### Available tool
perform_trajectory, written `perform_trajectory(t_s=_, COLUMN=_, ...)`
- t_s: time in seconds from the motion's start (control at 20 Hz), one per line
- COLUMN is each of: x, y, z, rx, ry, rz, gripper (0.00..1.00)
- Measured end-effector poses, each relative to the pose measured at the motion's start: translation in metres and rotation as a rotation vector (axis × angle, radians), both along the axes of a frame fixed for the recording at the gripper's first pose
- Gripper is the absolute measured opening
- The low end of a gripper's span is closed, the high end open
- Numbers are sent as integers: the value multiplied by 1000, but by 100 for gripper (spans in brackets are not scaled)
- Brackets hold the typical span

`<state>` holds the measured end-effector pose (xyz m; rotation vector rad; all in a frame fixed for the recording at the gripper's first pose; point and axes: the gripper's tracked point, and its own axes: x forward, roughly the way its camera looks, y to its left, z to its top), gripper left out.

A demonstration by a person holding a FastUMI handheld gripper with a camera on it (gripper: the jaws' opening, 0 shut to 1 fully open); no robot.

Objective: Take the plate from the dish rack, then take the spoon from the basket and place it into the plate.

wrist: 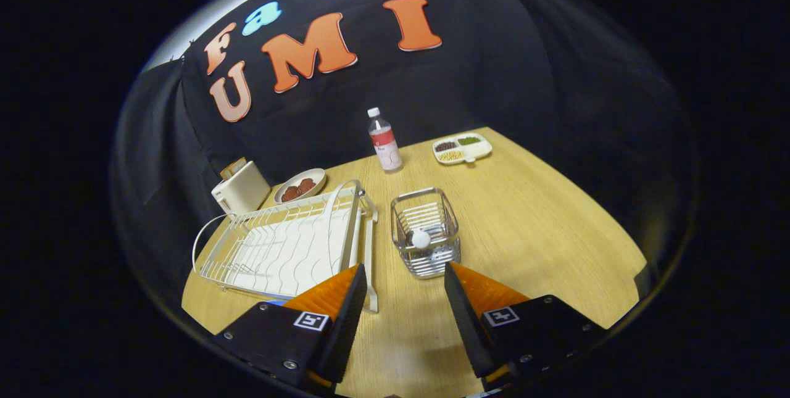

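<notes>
Basket (426,232) just ahead of our spread, empty tool (404,274) — spoon (421,239) inside; dish rack (287,244) beside it.

Claw (404,274): two wedge fingers on black blocky mounts, silver screws along mount edges, one square black-and-white marker tag on each mount near finger base.

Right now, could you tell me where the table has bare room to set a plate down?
The widest bare patch lies right of the wire basket, stretching back toward the divided snack tray. Another lies between the open claw fingers. It is crowded on the left: dish rack, toaster, small plate of food.
</notes>
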<state>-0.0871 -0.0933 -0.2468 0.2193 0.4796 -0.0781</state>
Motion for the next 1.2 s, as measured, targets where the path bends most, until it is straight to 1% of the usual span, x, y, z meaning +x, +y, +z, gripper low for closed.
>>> perform_trajectory(t_s=0.15, x=15, y=-9, z=1, rx=-75, ry=-47, rz=10, gripper=76)
perform_trajectory(t_s=0.35, x=37, y=-10, z=2, rx=-89, ry=-81, rz=38, gripper=76)
perform_trajectory(t_s=0.5, x=49, y=-11, z=-7, rx=-117, ry=-77, rz=70, gripper=71)
perform_trajectory(t_s=0.55, x=54, y=-16, z=-10, rx=-137, ry=-76, rz=70, gripper=69)
perform_trajectory(t_s=0.65, x=60, y=-18, z=-16, rx=-149, ry=-66, rz=79, gripper=55)
perform_trajectory(t_s=0.7, x=61, y=-12, z=-17, rx=-127, ry=-63, rz=100, gripper=46)
perform_trajectory(t_s=0.75, x=62, y=-7, z=-17, rx=-102, ry=-61, rz=117, gripper=44)
perform_trajectory(t_s=0.8, x=64, y=-6, z=-14, rx=-92, ry=-75, rz=126, gripper=38)
perform_trajectory(t_s=0.85, x=68, y=-7, z=-13, rx=-96, ry=-78, rz=133, gripper=35)
perform_trajectory(t_s=0.9, x=70, y=-10, z=-18, rx=-105, ry=-61, rz=134, gripper=28)
perform_trajectory(t_s=1.0, x=70, y=-10, z=-20, rx=-85, ry=-29, rz=146, gripper=19)
perform_trajectory(t_s=1.2, x=76, y=-18, z=-14, rx=-52, ry=18, rz=152, gripper=16)
